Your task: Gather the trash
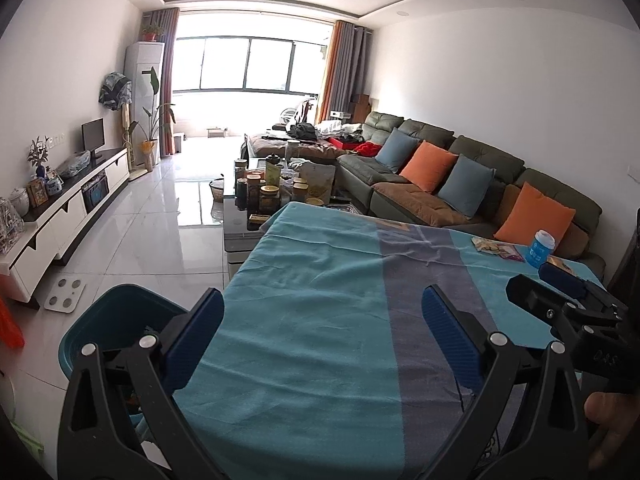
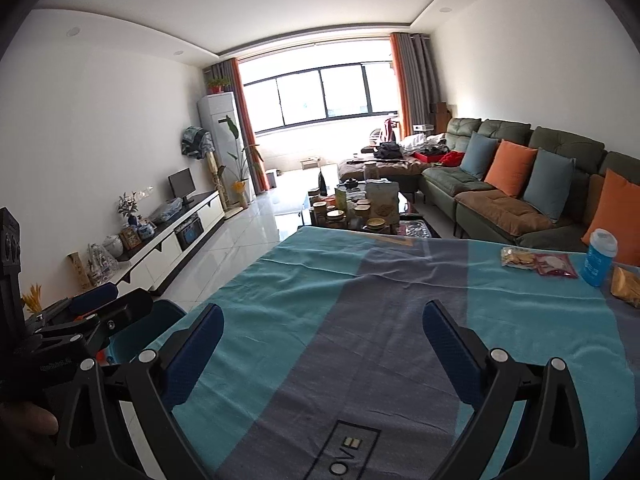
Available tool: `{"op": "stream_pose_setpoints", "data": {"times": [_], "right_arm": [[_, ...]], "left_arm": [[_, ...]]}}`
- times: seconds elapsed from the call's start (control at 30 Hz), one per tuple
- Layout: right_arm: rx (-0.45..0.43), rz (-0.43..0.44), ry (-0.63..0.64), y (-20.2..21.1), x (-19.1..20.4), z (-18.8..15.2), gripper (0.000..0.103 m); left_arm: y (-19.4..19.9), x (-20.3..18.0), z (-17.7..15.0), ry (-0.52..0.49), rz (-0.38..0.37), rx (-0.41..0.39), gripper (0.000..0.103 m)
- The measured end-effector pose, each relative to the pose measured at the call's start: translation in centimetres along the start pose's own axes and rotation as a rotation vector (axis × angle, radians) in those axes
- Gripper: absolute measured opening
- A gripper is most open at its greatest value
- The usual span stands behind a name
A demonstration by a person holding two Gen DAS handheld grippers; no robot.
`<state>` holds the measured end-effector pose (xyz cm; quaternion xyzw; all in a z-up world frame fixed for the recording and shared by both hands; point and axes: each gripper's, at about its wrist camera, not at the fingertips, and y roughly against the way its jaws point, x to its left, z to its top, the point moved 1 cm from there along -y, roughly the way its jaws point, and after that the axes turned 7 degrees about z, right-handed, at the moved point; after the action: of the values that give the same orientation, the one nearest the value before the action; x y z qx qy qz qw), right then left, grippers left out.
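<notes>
Your left gripper and right gripper hover with jaws spread wide and empty over the teal-and-grey cloth. The trash sits at the table's far right: snack wrappers, a blue cup, a yellow packet. The teal bin stands left of the table.

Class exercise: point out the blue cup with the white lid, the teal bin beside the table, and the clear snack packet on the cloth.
Blue cup with white lid (image 2: 599, 262): right wrist view, on its blue body.
Teal plastic bin (image 1: 108, 312): left wrist view, on its inner wall.
Clear snack packet (image 2: 518, 257): right wrist view, on its middle.
</notes>
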<state>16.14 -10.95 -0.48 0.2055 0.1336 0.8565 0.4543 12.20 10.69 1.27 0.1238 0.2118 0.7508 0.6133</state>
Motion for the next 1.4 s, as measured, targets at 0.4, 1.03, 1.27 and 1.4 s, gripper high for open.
{"op": "stream_pose_setpoints", "data": {"times": [0.4, 1.03, 1.27, 1.4], "right_arm": [[0.019, -0.233, -0.054, 4.3, -3.5, -2.8, 0.096], [0.002, -0.401, -0.086, 8.6, -5.1, -4.8, 0.096], [-0.078, -0.440, -0.098, 9.9, -4.5, -5.5, 0.096], [-0.127, -0.454, -0.081, 10.4, -3.6, -6.0, 0.096]], "left_arm": [[0.4, -4.1, -1.4, -0.059, -0.097, -0.004, 0.097], [2.7, -5.7, -2.3, -0.119, -0.129, -0.023, 0.097], [3.1, -6.2, -2.8, -0.142, -0.135, -0.071, 0.097], [2.9, -6.0, -3.4, -0.122, -0.125, -0.078, 0.097]]}}
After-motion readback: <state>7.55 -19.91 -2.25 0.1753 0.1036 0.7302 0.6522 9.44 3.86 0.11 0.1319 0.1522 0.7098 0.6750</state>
